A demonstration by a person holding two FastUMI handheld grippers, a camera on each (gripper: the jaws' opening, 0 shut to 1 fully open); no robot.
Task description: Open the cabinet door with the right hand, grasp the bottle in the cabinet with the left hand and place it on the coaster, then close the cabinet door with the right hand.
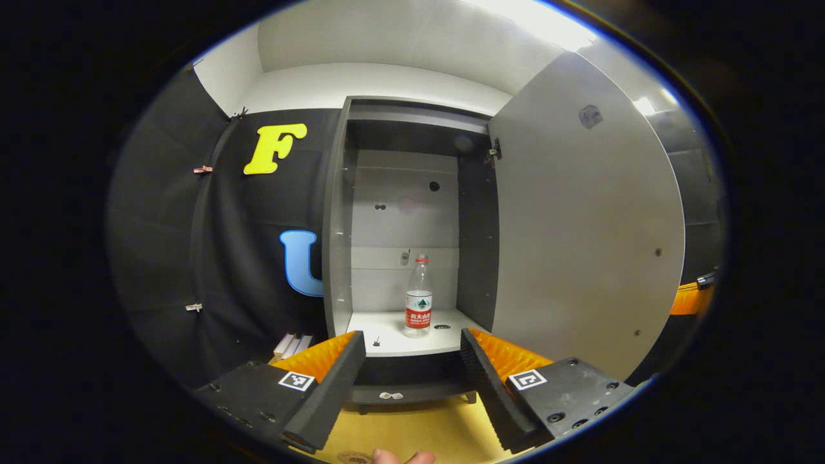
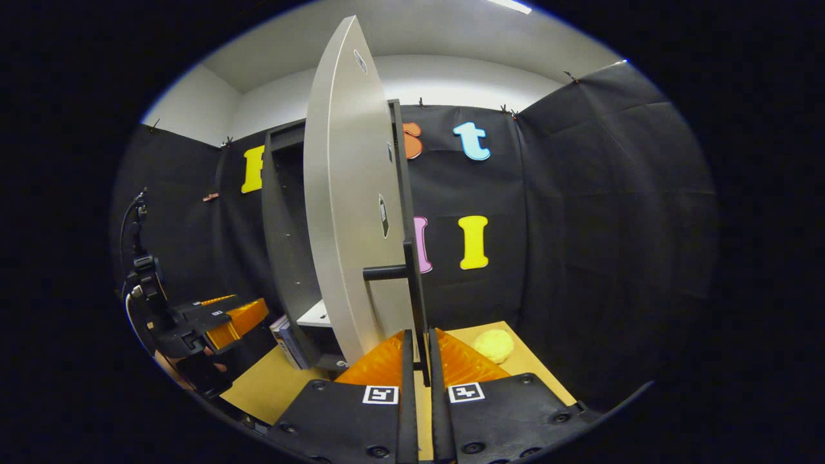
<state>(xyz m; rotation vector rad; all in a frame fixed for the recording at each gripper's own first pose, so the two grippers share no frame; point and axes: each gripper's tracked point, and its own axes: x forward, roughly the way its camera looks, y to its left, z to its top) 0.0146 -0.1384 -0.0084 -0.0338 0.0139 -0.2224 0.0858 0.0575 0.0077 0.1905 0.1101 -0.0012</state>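
The grey cabinet (image 1: 338, 258) stands with its door (image 1: 580, 225) swung wide to the right. A clear water bottle (image 1: 418, 296) with a red cap and red label stands upright on the cabinet's white shelf (image 1: 387, 325). My left gripper (image 1: 412, 341) is open in front of the shelf, short of the bottle, with nothing between its fingers. In the right gripper view the door (image 2: 348, 212) is seen nearly edge-on. My right gripper (image 2: 419, 351) is shut on the lower end of its black handle (image 2: 410, 277). The left gripper (image 2: 222, 319) shows far left there.
A yellow-brown tabletop (image 2: 271, 380) lies under the cabinet. A yellow rounded object (image 2: 494, 345) sits on it right of the door. Some white, book-like items (image 1: 291, 345) lean beside the cabinet's left foot. A person's fingertips (image 1: 403, 457) show at the bottom edge.
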